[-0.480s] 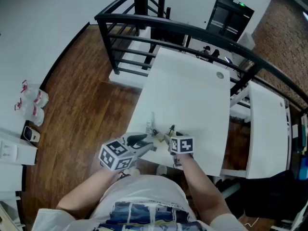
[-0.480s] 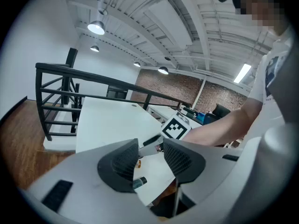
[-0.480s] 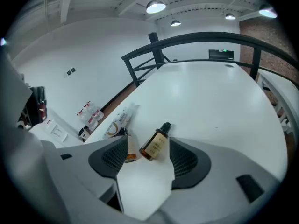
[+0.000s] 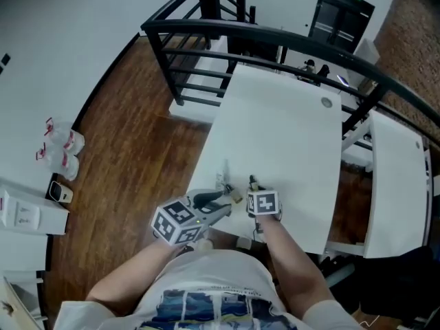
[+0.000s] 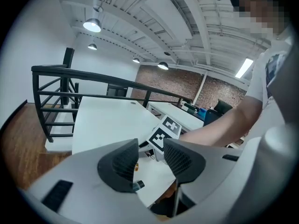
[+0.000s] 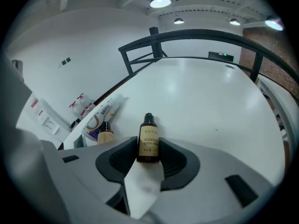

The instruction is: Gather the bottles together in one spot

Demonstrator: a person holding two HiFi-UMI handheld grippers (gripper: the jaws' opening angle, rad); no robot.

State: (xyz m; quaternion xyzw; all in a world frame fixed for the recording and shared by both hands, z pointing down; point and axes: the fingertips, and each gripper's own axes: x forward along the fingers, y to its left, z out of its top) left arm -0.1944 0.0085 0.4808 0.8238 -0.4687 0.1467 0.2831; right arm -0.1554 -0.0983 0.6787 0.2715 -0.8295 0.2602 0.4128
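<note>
Mid-task: right tongs (image 6: 149,148) clenched on brown bottle (image 6: 149,141), near right of the tube (image 6: 98,118), where a second bottle (image 6: 105,133) stands on the counter (image 6: 201,97); left tongs (image 5: 150,160) agape, empty; set-down beside it remains.

A small brown bottle (image 6: 149,140) with a black cap and cream label stood upright, gripped between the right tool's (image 6: 149,149) pads. A second brown bottle (image 6: 105,134) stood apart to its left.
</note>
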